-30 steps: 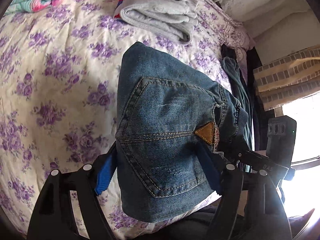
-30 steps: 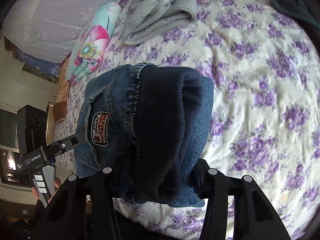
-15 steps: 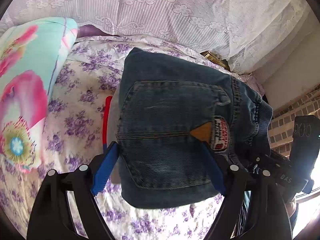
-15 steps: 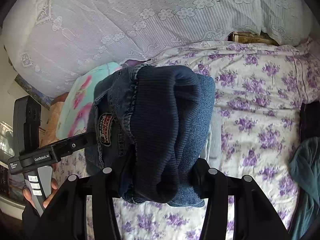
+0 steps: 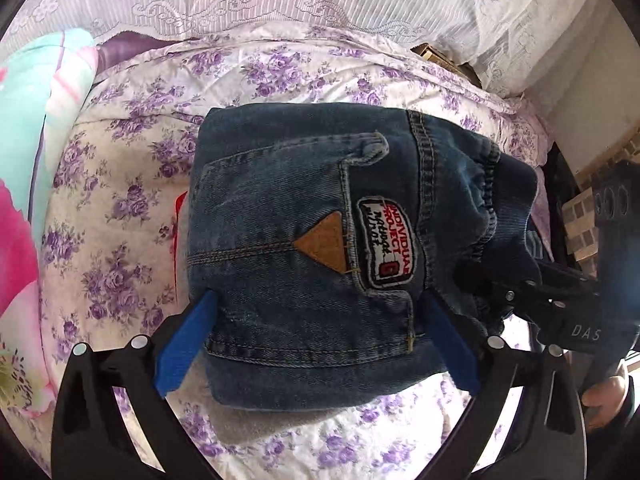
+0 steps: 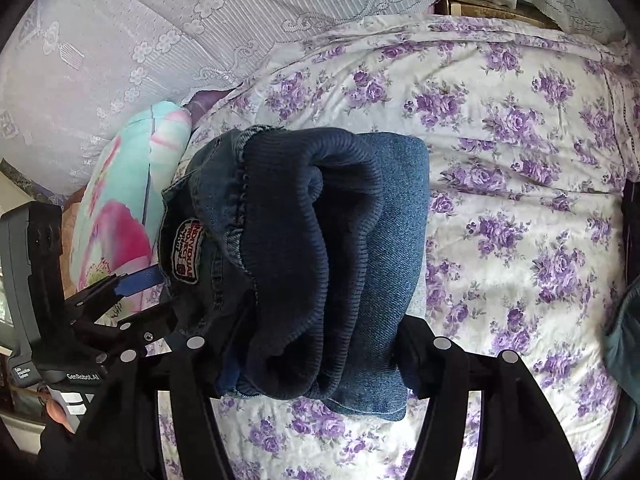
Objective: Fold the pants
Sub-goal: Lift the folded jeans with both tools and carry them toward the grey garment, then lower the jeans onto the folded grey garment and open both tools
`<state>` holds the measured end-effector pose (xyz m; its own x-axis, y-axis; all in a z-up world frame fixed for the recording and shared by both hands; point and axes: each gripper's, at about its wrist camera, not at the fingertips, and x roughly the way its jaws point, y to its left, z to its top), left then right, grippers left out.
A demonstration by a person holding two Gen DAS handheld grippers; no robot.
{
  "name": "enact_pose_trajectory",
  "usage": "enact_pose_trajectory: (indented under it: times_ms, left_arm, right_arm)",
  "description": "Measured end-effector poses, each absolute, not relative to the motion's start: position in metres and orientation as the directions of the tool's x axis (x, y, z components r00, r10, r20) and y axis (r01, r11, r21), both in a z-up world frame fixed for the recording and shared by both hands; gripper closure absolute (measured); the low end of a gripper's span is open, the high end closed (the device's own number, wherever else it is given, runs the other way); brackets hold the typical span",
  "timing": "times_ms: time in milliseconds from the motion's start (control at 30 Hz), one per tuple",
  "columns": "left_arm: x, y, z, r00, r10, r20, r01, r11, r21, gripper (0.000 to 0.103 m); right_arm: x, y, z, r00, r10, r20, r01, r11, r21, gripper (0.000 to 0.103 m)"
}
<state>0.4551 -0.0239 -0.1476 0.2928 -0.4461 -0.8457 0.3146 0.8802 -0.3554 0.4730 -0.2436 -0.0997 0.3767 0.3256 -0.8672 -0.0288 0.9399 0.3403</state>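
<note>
A floral-print bedspread backed by a lace curtain fills both views. The folded jeans hang above it, clamped at one end by the left gripper and at the ribbed-waistband end by the right gripper, probably so the bundle keeps its folds while carried.

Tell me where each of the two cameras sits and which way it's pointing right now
Left wrist: sits behind the left tool, looking along its blue fingers at the folded jeans' pocket side over the floral bedspread; the right tool shows at the right.
Right wrist: sits behind the right tool, looking at the jeans' ribbed waistband end; the left tool shows at the left.
Shared: jeans, bedspread, colourful pillow.
</note>
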Motion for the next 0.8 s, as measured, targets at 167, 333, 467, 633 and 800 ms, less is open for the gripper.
enact_pose_trajectory:
  times_ms: [167, 333, 467, 633, 800]
  left_arm:
    - [0.421, 0.014, -0.104, 0.364, -0.489, -0.793, 0.228, 0.872, -0.433, 0.006]
    - [0.342, 0.029, -0.058, 0.532, -0.254, -0.808, 0.127, 0.967, -0.22, 0.005]
    - [0.267, 0.025, -0.038, 0.616, -0.164, -0.77, 0.057, 0.985, -0.165, 0.005]
    - [0.196, 0.006, -0.014, 0.612, -0.101, -0.785, 0.063, 0.995, -0.079, 0.005]
    - [0.128, -0.008, 0.015, 0.632, -0.088, -0.77, 0.079, 0.996, -0.049, 0.005]
  right_arm:
    - [0.428, -0.256, -0.041, 0.505, 0.308, -0.806, -0.063, 0.945, 0.322, 0.036]
    - [0.34, -0.256, 0.02, 0.649, 0.175, -0.74, -0.085, 0.984, 0.158, 0.004]
    - [0.282, -0.246, 0.026, 0.65, 0.058, -0.757, -0.019, 0.998, 0.06, 0.004]
    - [0.224, -0.234, 0.025, 0.616, 0.08, -0.783, -0.025, 0.996, 0.082, 0.004]
    - [0.179, -0.221, 0.04, 0.62, 0.055, -0.783, -0.046, 0.998, 0.033, 0.004]
